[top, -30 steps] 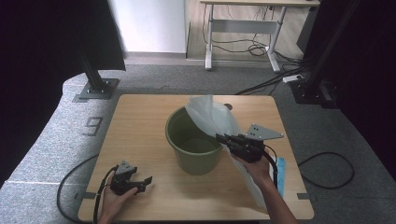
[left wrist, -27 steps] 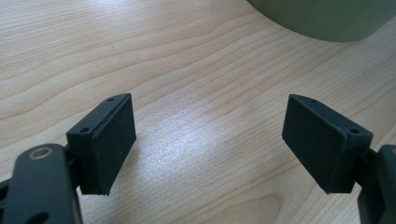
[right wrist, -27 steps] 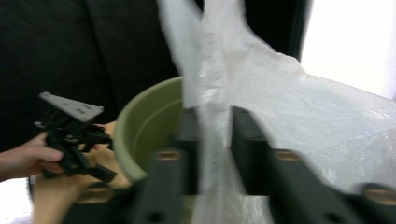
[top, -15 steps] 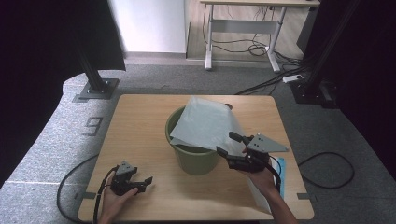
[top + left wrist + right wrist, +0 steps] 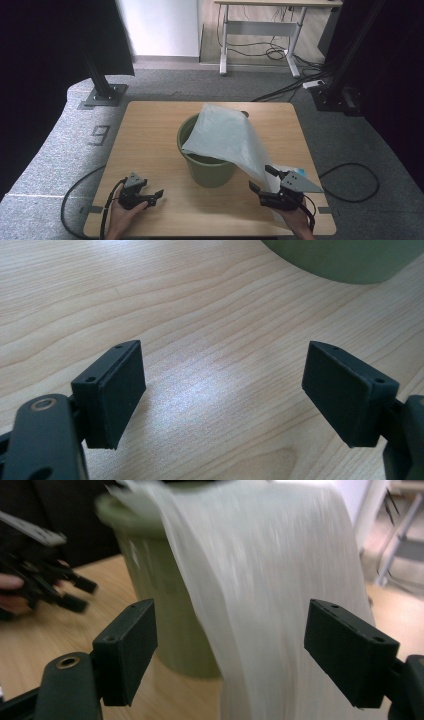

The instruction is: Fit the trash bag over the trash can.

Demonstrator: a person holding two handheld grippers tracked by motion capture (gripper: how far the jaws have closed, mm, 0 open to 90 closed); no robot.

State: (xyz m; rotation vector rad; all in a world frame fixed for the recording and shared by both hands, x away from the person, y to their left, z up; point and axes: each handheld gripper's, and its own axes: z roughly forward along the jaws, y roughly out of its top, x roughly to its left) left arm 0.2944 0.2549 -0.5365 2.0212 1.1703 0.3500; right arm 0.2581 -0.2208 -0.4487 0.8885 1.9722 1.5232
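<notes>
1. High view: green bucket stands upright mid-table, slightly toward the near edge. A white plastic bag is draped over its rim, covering the right half of the mouth and trailing down the bucket's right side to the table.
2. High view: right gripper sits low at the near right corner, just beside the bag's lower tail, jaws spread, nothing pinched. They have just been opening, and the bag is out of them.
3. High view: left gripper rests at the near left of the table, well apart from the bucket, jaws spread and empty. A cable trails off the table edge from it.
4. Left gripper view: left gripper jaws wide apart over bare wood, nothing between the pads. Bucket base at top right, apart from the jaws.
5. Right gripper view: right gripper jaws spread wide. Bag hangs ahead, blurred, seen through the gap; the pads do not press it. Bucket behind the bag, left. The other gripper shows far left, in a hand.
</notes>
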